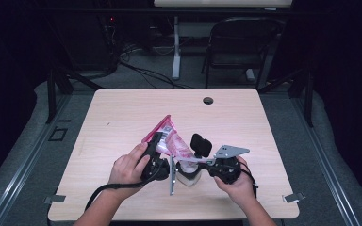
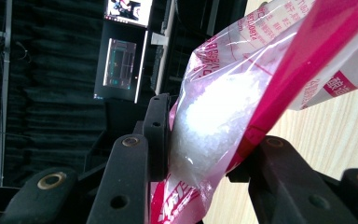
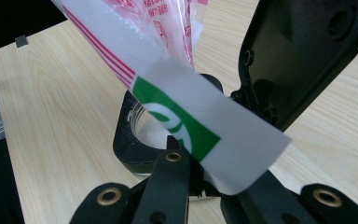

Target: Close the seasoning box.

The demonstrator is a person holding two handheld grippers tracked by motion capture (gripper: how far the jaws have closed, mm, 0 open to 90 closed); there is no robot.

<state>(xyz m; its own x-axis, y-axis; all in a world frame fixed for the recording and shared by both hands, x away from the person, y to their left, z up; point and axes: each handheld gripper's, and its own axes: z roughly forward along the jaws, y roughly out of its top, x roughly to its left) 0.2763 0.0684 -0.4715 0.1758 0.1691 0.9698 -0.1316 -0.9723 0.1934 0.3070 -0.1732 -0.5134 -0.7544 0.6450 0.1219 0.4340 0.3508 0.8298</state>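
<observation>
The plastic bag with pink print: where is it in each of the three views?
High view: plastic bag at table centre, slanting up-left from between the grippers.
Left gripper view: centre to top right, white grains inside, squeezed between the jaws.
Right gripper view: top centre, its white-green corner clamped below.
Shared landmark: the wooden table.

The bag [image 2: 242, 107] has red print, mostly not readable: a digit row approx. "…0812" near the top edge, letters "um" at the right edge, some Chinese characters. The white strip [image 3: 200, 135] carries a green logo, no readable letters.
</observation>
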